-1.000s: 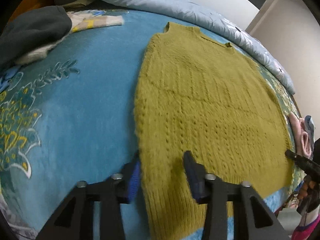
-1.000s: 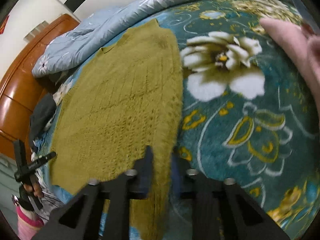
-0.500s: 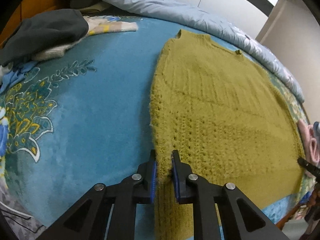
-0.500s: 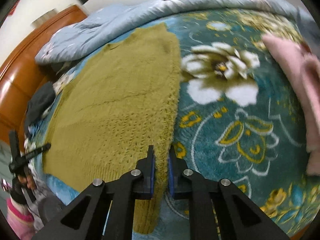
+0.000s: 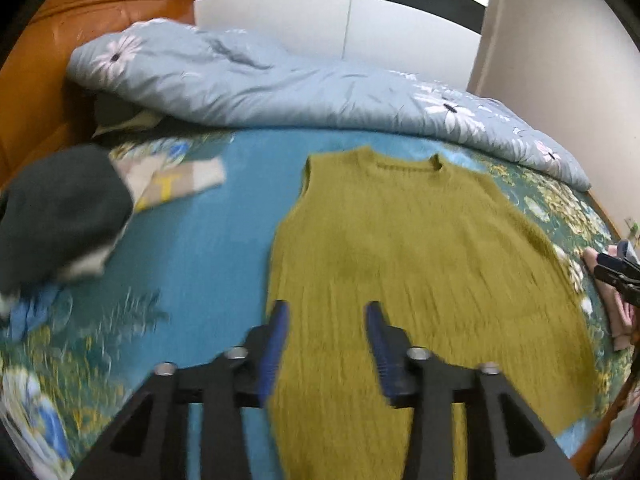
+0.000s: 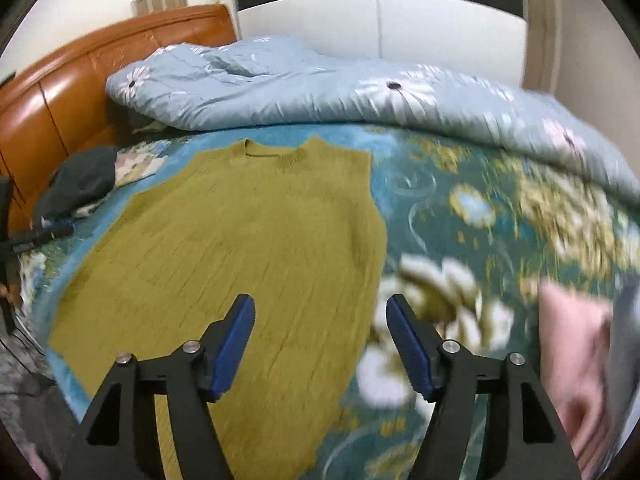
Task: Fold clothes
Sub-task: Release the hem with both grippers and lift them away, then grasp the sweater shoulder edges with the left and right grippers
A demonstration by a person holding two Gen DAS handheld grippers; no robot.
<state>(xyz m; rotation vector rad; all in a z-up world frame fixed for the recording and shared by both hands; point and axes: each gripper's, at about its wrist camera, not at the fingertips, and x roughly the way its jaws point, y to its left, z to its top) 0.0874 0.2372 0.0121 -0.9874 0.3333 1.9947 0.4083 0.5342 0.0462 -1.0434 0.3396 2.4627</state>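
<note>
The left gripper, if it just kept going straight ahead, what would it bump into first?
Probably the yellow-green sweater. The left gripper is open and aimed along the sweater's left side. Beyond lies the blue quilt, but how high the gripper is above the bed is unclear.

Left gripper (image 5: 326, 320): jaws spread apart, blue pads (image 5: 276, 340) facing each other across clear gap, nothing between them. Black finger arms angled up and forward from lower frame, level with each other.

Right gripper (image 6: 320, 316): jaws spread wide, gap broader than left's, blue pads (image 6: 236, 344) bare, gripping nothing. Held raised, pointing forward.

Each gripper shows as dark blurred shape at edge of other's view: right one at far right of left view, left one at far left of right view.
</note>
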